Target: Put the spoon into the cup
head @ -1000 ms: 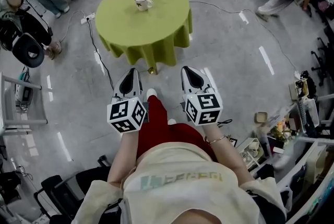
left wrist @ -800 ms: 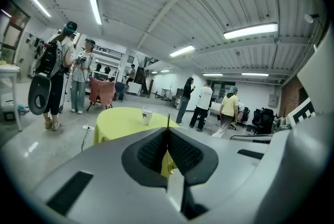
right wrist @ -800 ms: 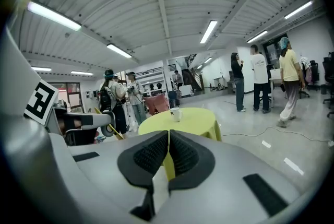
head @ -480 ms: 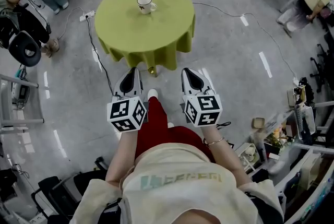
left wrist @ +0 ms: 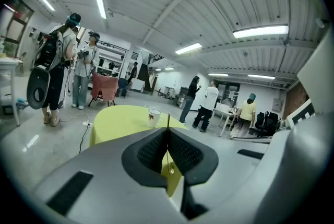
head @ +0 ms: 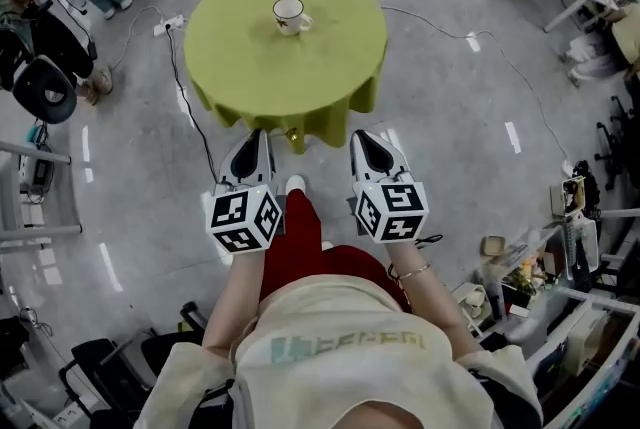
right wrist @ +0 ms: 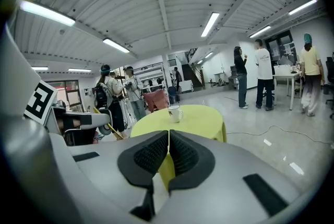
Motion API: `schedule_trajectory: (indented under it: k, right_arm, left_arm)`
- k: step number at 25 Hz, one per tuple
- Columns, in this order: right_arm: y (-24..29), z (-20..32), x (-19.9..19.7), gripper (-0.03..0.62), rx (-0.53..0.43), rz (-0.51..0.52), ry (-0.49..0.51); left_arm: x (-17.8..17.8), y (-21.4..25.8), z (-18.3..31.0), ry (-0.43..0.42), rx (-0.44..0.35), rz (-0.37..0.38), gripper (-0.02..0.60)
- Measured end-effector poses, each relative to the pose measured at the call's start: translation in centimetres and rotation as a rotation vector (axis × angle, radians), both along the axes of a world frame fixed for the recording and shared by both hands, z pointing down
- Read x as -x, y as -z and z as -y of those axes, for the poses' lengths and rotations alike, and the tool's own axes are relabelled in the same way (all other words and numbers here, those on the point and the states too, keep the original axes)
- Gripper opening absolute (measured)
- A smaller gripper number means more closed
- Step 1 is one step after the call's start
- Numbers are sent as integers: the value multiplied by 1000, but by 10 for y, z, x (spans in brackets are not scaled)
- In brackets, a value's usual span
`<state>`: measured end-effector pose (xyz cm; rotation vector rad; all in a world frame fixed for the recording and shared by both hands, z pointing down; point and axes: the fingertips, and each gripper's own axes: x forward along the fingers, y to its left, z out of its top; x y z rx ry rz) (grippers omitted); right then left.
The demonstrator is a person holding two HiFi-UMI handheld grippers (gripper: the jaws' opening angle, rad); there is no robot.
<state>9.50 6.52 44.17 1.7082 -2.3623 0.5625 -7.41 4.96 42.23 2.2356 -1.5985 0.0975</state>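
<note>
The jaws of the left gripper (left wrist: 168,131) are closed on a thin spoon (left wrist: 168,120). Its slim stem projects above the jaw tips.

The jaws of the right gripper (right wrist: 168,133) are pressed together with nothing between them.

The cup (head: 290,15) is white, with a small dark motif on its side and no legible writing. It stands upright on the far half of the round table (head: 250,67), which is covered with a yellow-green cloth.

Both grippers are held side by side over the floor, well short of the table. Each marker cube carries black-and-white square codes. The teal print on the person's shirt (head: 345,347) cannot be read.
</note>
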Motion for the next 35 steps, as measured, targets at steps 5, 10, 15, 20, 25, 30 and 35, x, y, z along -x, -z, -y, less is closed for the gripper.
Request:
schedule_trajectory:
  k: [5,10,15,20,25,30,35]
  right_arm:
    - [-3,31,14,37,12,4,4]
    - [-4,62,25,37,18,6,3]
    - [-4,90,35,37,26,8,-6]
    - [-5,118,46,37,31,3,-17]
    - [-2,143,54,37,26,-12,-23]
    - [2,172,64,37,15,-22,-35]
    - [8,193,69,37,4,-27,-56]
  left_arm:
    - [10,-1,30,-4,7,-6,25]
    - [21,0,60,-7,10,-11,25]
    - [31,-1,87,-14,22,-11,25]
    - [44,-5,116,-18,34,-14,25]
    - [54,-5,140,-21,33,-23,25]
    - [65,-5,170,-34,27,-30,25]
    - [70,0,193,-52,17,-33,25]
